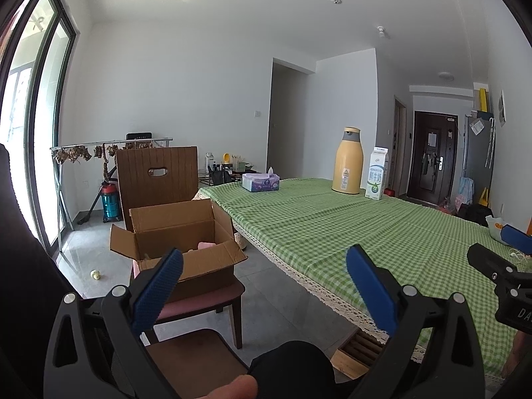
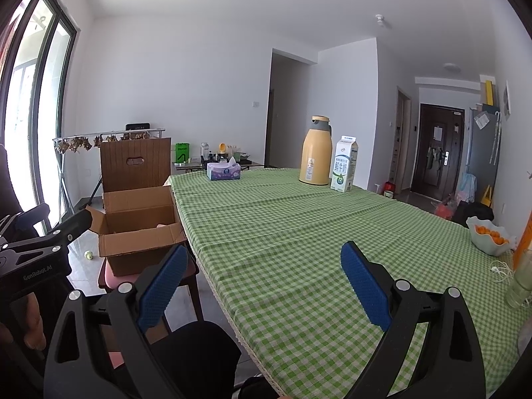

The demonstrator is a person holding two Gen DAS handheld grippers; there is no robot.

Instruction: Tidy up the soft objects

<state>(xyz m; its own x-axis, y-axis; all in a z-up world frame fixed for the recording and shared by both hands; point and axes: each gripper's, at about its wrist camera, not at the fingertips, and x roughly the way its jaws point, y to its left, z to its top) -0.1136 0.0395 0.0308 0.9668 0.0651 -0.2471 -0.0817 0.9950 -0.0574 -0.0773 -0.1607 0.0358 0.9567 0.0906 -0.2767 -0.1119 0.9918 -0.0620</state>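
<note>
Both tools were spread wide and held nothing: the left tool hung over the gap between the chair and the bench, and the right tool hovered above the bench's near edge, apparently between pickups. The cardboard box sat on the pink padded seat of a chair drawn up just beside the bench, probably so soft things could be dropped in from bench height; its flaps were folded outward to keep the mouth clear. Inside, something pink and soft-looking lay against the far corner, with a paler lump beside it that was too hidden to identify. The bench wore a green checked cloth with a lace edge. On it stood hard goods only: a smooth yellow flask, a milk carton and a tissue box.
</note>
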